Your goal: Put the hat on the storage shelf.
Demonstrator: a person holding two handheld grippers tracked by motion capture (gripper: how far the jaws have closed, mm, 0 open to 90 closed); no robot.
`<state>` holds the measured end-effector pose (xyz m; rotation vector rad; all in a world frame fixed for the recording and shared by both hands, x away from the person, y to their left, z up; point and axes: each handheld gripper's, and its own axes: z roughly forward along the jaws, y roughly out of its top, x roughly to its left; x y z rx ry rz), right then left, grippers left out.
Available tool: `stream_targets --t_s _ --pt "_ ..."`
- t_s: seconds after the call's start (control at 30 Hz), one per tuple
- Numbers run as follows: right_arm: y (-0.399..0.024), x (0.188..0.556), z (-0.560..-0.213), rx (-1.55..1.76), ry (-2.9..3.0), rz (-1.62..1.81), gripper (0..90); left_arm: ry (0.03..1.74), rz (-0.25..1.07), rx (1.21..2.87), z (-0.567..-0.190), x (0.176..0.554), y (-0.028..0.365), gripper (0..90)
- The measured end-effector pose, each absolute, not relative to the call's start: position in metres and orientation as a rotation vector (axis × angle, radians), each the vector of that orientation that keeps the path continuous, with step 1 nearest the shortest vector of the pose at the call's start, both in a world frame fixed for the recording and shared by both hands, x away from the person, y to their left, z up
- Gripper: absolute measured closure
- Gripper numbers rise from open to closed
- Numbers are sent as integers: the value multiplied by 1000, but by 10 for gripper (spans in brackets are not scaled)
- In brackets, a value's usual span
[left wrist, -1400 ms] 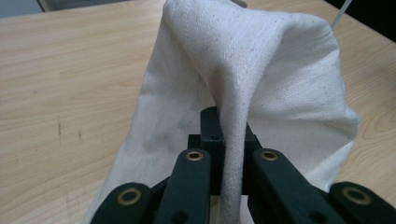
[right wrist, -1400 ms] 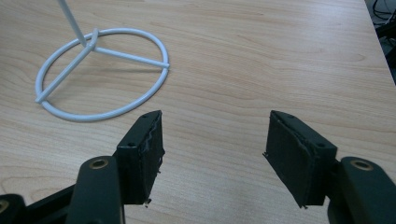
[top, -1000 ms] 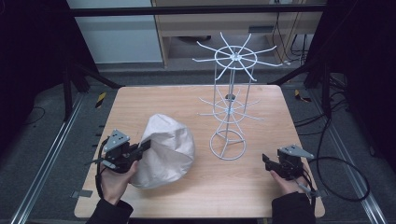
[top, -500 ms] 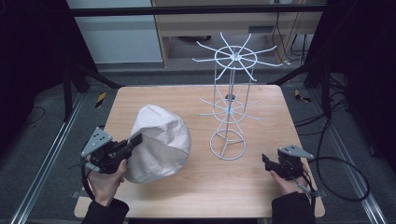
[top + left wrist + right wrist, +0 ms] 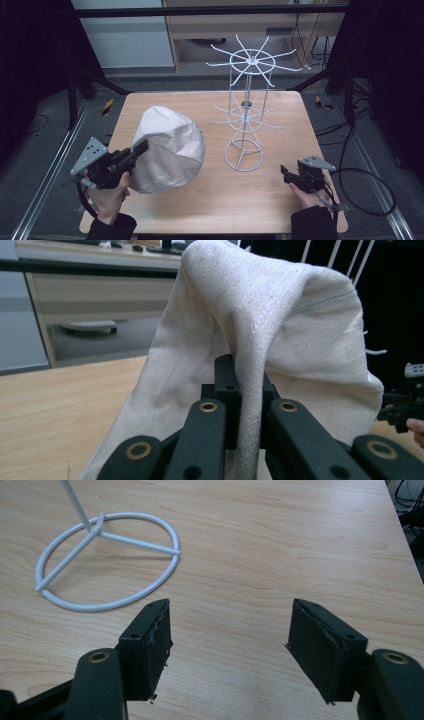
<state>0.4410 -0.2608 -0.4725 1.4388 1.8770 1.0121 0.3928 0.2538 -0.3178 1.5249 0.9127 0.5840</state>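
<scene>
Left gripper (image 5: 141, 148) at table's 8 o'clock, jaws clamped on a fold of the cream cloth bag (image 5: 167, 147); left gripper view shows the fabric (image 5: 260, 335) pinched between the black jaws and draping up over them. Bag stands bunched on the light wood table (image 5: 280, 200), left of centre. White wire rack (image 5: 247, 107) just right of centre, ring base (image 5: 107, 562) flat on the wood, spokes fanning at top. Right gripper (image 5: 284, 172) at 4 o'clock, jaws spread wide with nothing between them, hovering over bare wood near the ring base. Dark room around; grey floor, metal rails (image 5: 47, 175) both sides, black cable (image 5: 367, 192) coiled at 3 o'clock, pale cabinet (image 5: 130, 32) at 12 o'clock.
</scene>
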Motion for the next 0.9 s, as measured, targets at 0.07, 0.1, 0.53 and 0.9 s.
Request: stream_targets --t_s 0.07,0.1,0.53,0.9 --pt "-261 441 -473 1437 1877 1011 335 904 588 1516 -316 391 254 879" --pt "-260 441 -473 1437 1878 1009 335 899 591 1509 -314 390 254 879" --pt "-259 442 -474 1434 1880 1013 332 830 587 1430 -298 390 242 879" --pt "-261 442 -474 1431 1874 1017 327 786 562 1309 -279 395 235 878"
